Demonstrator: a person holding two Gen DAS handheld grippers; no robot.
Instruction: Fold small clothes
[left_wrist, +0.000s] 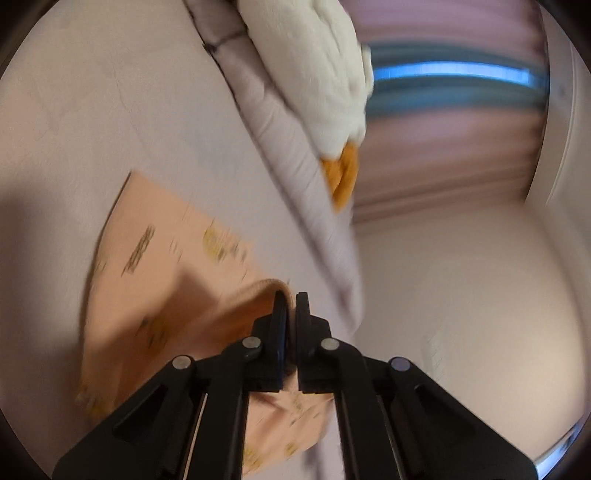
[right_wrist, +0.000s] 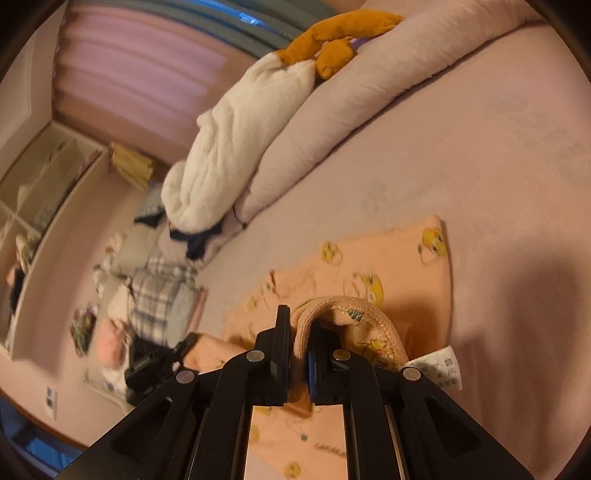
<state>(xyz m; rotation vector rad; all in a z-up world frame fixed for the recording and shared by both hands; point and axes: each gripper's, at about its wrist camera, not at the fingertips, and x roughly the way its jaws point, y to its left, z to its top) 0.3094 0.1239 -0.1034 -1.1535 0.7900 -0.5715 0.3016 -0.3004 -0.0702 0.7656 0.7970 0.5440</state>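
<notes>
A bed covered in a pale pink-lilac sheet (right_wrist: 480, 155) fills most of both views. Flat on it, lower centre, lies a peach cotton garment printed with yellow cartoon birds (right_wrist: 399, 258). Along the sheet's upper edge runs a long pale lilac bolster (right_wrist: 332, 140), with a white and orange plush toy (right_wrist: 236, 147) lying against it.

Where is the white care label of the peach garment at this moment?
In the right wrist view the white care label is at the lower right, just right of the right gripper, sticking out from the peach garment onto the pink bedsheet.
</notes>
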